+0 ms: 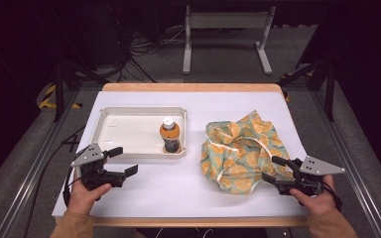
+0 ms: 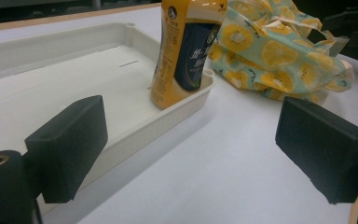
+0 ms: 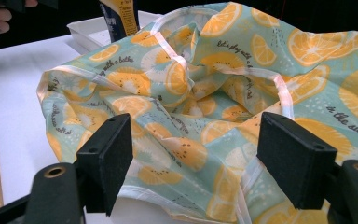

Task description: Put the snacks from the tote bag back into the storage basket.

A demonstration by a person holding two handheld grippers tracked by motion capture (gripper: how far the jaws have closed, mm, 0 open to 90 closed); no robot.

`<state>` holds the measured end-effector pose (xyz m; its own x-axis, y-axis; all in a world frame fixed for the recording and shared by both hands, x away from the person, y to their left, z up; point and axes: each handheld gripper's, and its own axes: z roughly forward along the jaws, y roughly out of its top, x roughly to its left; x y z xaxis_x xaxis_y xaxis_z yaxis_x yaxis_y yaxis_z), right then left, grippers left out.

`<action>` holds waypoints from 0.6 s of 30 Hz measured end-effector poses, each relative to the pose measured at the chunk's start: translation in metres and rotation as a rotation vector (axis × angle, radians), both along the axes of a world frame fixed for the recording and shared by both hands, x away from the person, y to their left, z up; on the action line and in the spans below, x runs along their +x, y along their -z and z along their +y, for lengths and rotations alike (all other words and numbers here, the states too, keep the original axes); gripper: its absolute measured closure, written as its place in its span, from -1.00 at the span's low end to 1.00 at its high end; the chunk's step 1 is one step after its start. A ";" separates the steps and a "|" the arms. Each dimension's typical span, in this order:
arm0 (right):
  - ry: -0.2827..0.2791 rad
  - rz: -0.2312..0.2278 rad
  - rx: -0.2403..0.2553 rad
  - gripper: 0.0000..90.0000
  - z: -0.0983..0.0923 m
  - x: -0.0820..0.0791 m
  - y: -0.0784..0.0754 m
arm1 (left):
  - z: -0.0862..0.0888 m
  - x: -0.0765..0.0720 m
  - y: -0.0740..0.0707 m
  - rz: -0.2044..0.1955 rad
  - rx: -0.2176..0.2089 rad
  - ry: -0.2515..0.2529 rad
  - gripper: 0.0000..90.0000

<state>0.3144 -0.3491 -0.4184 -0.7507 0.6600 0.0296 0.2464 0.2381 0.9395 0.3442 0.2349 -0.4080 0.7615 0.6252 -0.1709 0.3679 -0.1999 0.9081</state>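
Note:
An orange drink bottle [image 1: 170,134] [image 2: 186,46] with a white cap stands upright in the near right corner of a white tray [image 1: 124,113] [image 2: 51,51]. A crumpled cloth bag [image 1: 240,148] [image 3: 205,93] printed with orange slices lies to the tray's right. My left gripper [image 1: 122,161] [image 2: 191,154] is open over the table in front of the tray, holding nothing. My right gripper [image 1: 273,168] [image 3: 193,161] is open at the bag's near right edge, its jaws standing either side of the fabric without pinching it.
The white table top [image 1: 178,193] has a wooden rim [image 1: 188,87]. A white metal stand [image 1: 225,29] and cables lie on the floor beyond the table. Bare table lies between the two grippers.

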 end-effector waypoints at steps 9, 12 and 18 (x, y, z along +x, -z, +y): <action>-0.001 0.007 -0.002 -0.40 -0.003 0.004 0.004 | -0.005 -0.001 0.021 -0.016 -0.017 0.008 -0.75; -0.001 0.011 0.000 -0.40 -0.004 0.004 0.006 | -0.007 -0.002 0.026 -0.013 0.010 -0.014 -0.72; -0.008 0.022 -0.005 -0.40 -0.004 0.006 0.009 | -0.008 -0.001 0.032 -0.021 0.049 0.000 -0.70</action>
<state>0.3201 -0.3528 -0.4272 -0.7552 0.6541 0.0431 0.2654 0.2450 0.9325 0.3430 0.2266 -0.4398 0.7649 0.6320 -0.1243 0.3488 -0.2442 0.9048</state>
